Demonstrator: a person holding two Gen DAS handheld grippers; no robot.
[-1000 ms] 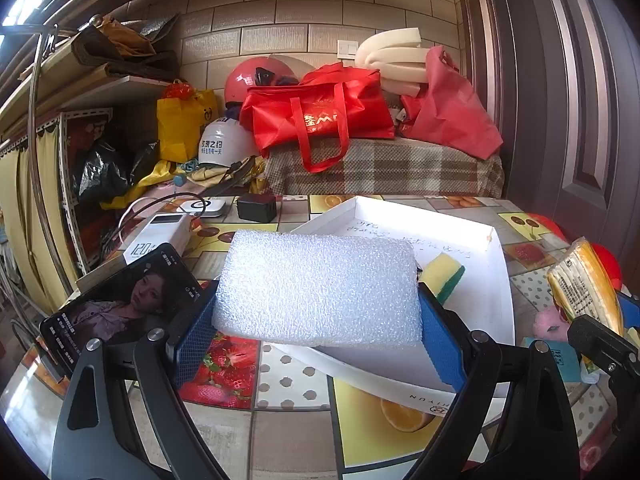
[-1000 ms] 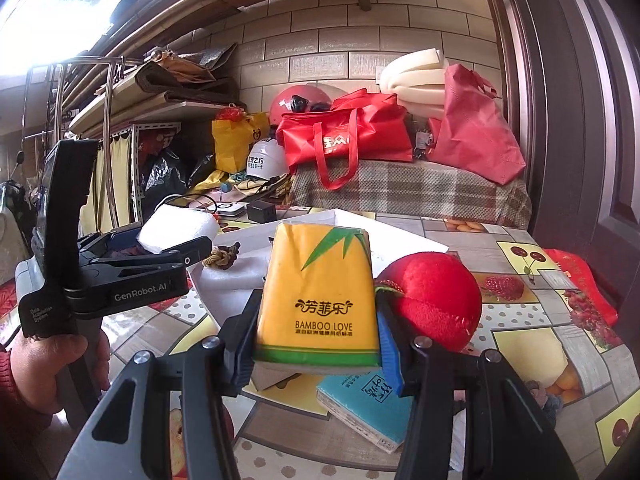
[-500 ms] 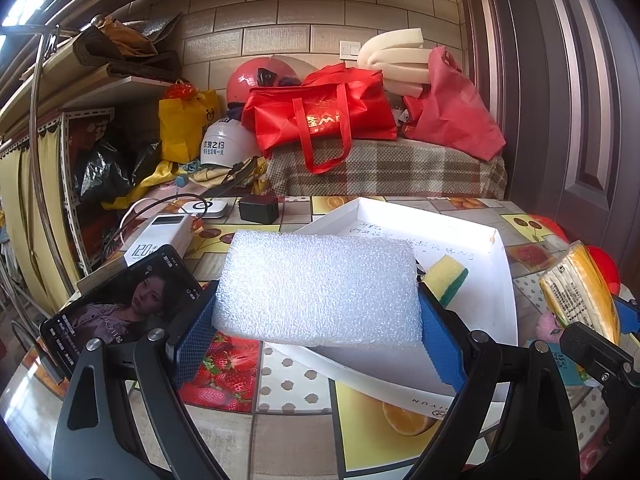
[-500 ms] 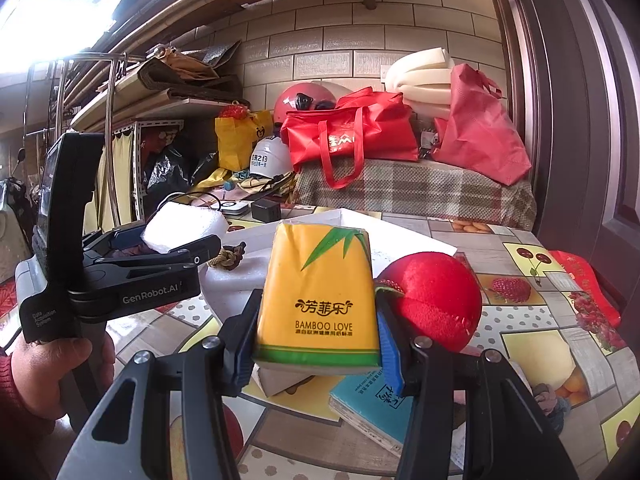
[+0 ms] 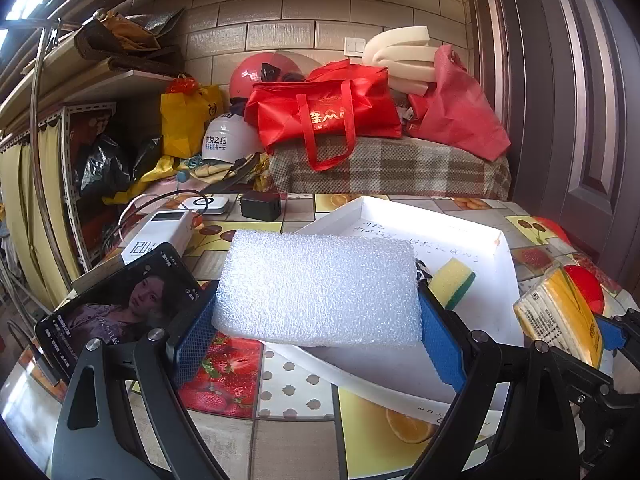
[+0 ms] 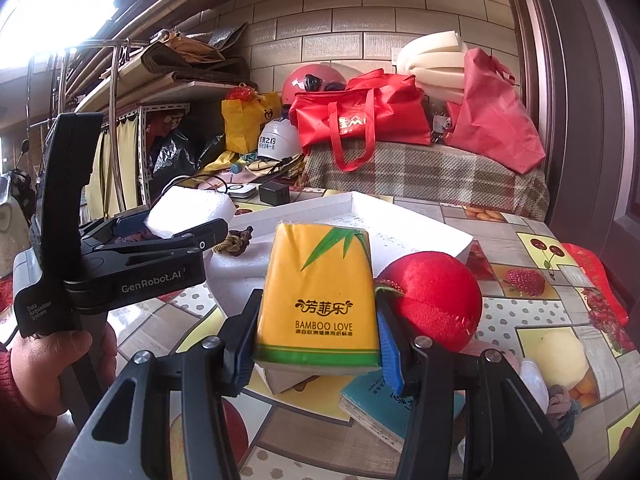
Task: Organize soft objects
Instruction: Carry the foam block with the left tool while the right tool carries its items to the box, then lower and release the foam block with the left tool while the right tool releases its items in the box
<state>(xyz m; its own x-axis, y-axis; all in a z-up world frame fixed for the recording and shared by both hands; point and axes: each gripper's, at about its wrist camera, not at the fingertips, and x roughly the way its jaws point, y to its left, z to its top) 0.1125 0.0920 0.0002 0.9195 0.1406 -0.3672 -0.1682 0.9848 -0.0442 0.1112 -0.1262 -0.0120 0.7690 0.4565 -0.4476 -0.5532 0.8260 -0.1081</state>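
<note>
Two tools, foam block (image 5: 318, 288) clamped, tissue pack (image 6: 318, 294) clamped

Inventory as I count it from my two cameras:

- White foam blocks (image 5: 318, 288): one.
- Yellow tissue packs (image 6: 320, 292): one.
- Yellow-green sponges (image 5: 454, 282): one.
- Red plush balls (image 6: 434, 300): one.
- White trays (image 5: 505, 304): one.
- Teal books (image 6: 394, 410): one.
- Phones (image 5: 120, 308): one.
- Power banks (image 5: 160, 236): one.
- Helmets: two, one red (image 5: 260, 76), one white (image 5: 230, 140).
- Red bags: two, (image 5: 324, 112) and (image 5: 460, 108).

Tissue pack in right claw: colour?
Yellow tissue pack, green leaf and bottom band; clearest in right wrist view.
</note>
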